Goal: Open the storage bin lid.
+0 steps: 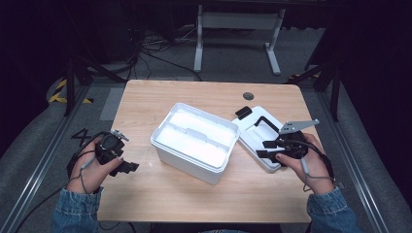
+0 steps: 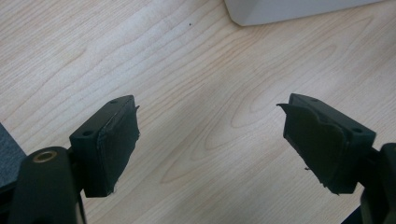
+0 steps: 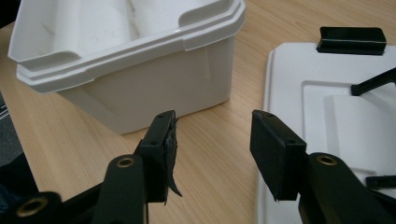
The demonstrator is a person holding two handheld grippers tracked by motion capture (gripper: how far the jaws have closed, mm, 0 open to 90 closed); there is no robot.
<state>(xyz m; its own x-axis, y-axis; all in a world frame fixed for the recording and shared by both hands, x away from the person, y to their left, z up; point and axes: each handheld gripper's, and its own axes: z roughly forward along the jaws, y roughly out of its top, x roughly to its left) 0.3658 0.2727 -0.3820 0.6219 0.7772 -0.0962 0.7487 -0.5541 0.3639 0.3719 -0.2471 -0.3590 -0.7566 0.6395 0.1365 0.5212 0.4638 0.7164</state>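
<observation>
I see the open white box [image 1: 197, 141] mid-surface, its lid [image 1: 257, 138] flat toward the right edge. My right hand-held gripper [image 3: 212, 151] hangs spread over the lid's near rim; my left hand-held gripper [image 2: 210, 140] spread, empty, above the left edge of the surface [image 1: 160, 194]

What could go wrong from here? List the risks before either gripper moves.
1. The right gripper, open, hangs over the edge of the white lid; closing in carelessly could push the lid toward the table edge.
2. The torn pad on its finger may slip on smooth plastic.
3. The open box lies close beside the lid, so a sideways swing could knock it.
</observation>
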